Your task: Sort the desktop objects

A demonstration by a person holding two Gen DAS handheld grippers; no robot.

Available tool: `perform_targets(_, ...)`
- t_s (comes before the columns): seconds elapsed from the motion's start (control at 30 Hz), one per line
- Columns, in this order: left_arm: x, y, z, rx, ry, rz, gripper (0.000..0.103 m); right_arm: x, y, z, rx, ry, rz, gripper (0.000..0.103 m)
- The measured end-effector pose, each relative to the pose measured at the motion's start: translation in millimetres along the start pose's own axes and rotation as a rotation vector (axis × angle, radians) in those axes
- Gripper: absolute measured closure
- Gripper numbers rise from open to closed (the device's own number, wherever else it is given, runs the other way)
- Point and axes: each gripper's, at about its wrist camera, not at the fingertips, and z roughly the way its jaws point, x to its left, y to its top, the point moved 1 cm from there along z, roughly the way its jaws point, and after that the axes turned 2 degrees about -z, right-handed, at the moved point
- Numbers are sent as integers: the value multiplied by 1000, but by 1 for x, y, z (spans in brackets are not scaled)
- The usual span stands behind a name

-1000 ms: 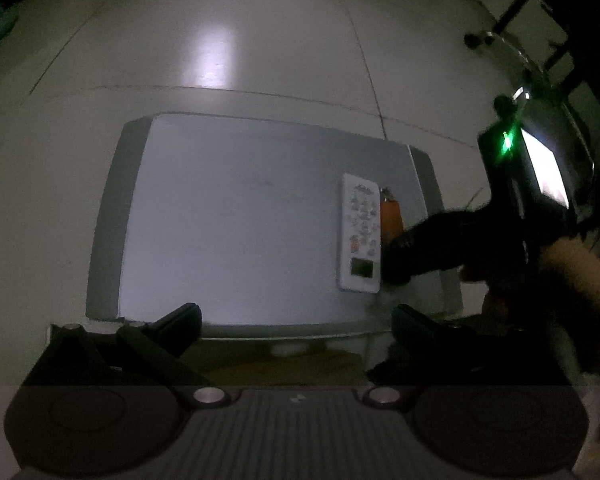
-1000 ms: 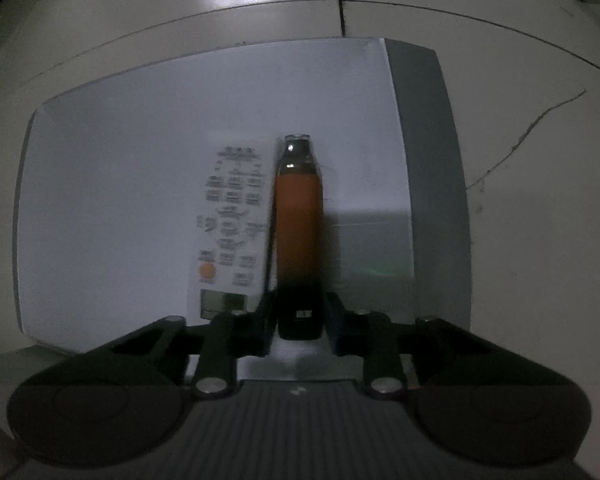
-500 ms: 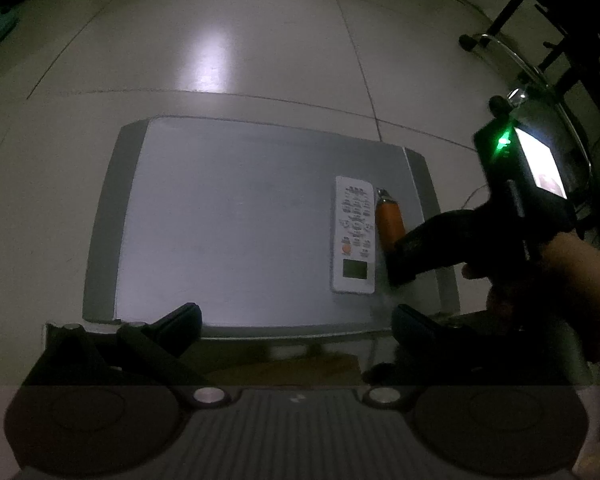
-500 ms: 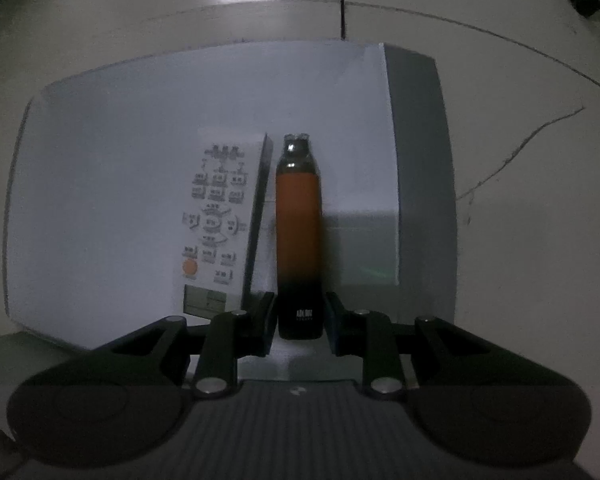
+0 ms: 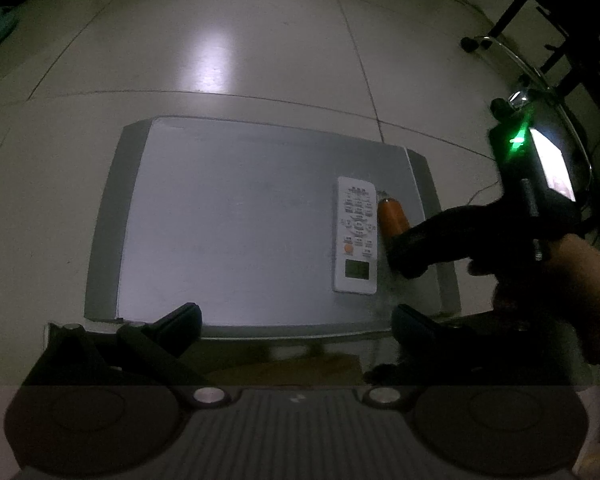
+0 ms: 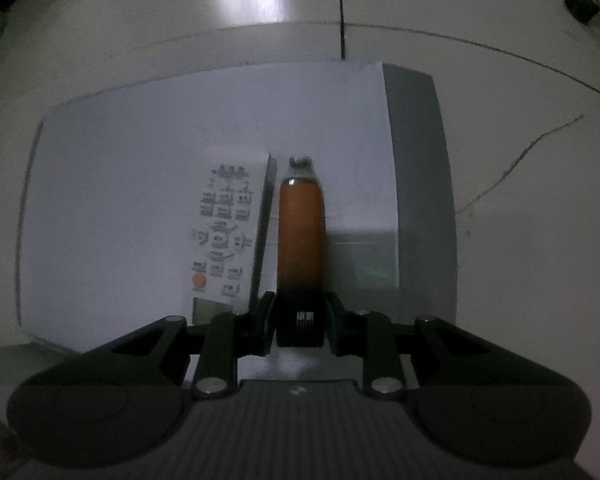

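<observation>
My right gripper (image 6: pixel 300 320) hides the dark base of the one orange cylindrical device (image 6: pixel 300 232) it clamps; one white rectangular remote (image 5: pixel 356 234) lies beside; my left gripper (image 5: pixel 296 320) gapes wide.

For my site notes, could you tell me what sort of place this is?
Probably an indoor office or lab: a small white table on a glossy tiled floor, with what looks like a wheeled chair base behind.

Both views face downward — sharing the remote (image 5: pixel 356 236), apparently.
</observation>
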Motion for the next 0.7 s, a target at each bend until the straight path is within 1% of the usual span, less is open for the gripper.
perform_targets(0.27,5,1,1,-5,-8,-25,0,2,-1,-20,-36,43,-1,76)
perform_targets(0.37,12,1,-1,-19,-43,-85,0,2,-2,-27,-46,53,-7,76)
perform_targets(0.4,16,2,-2,-24,-72,-114,0,-2,-3,-29,-50,61,-4,76)
perform_targets(0.53,41,9,-5,-53,-289,-343,0,-3,-3,-41,-71,95,9,76)
perform_targets(0.6,49,15,-3,-69,-382,-416,0,-12,-5,-43,-84,122,23,76)
perform_targets(0.63,50,18,0,-78,-412,-432,0,-14,-5,-50,-94,138,32,76)
perform_targets(0.7,50,24,8,-77,-430,-454,0,-16,-7,-62,-109,164,41,76)
